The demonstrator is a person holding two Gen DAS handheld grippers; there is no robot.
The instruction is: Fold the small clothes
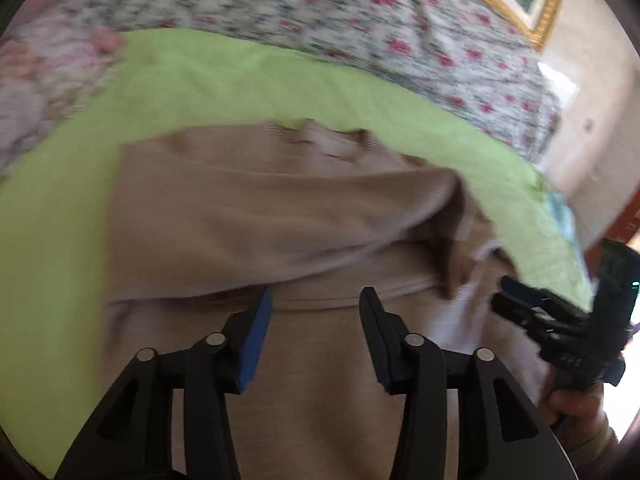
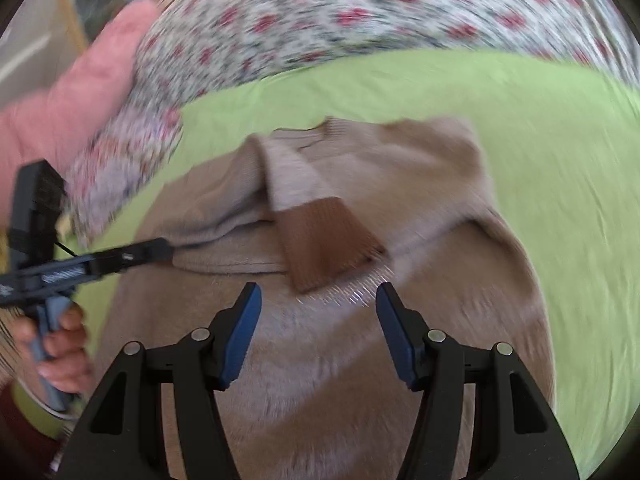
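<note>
Beige sweater on green sheet: soft, light, floppy (knit); take ribbed cuff; left gripper, right gripper spread, empty

A beige knit sweater lies flat, one brown-cuffed sleeve folded across its front.

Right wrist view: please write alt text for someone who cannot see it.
A beige sweater lies on a green sheet, one sleeve folded across it, its brown cuff uppermost. The right gripper hovers open and empty above it. The left gripper, in a hand, is at the sweater's left edge.
</note>
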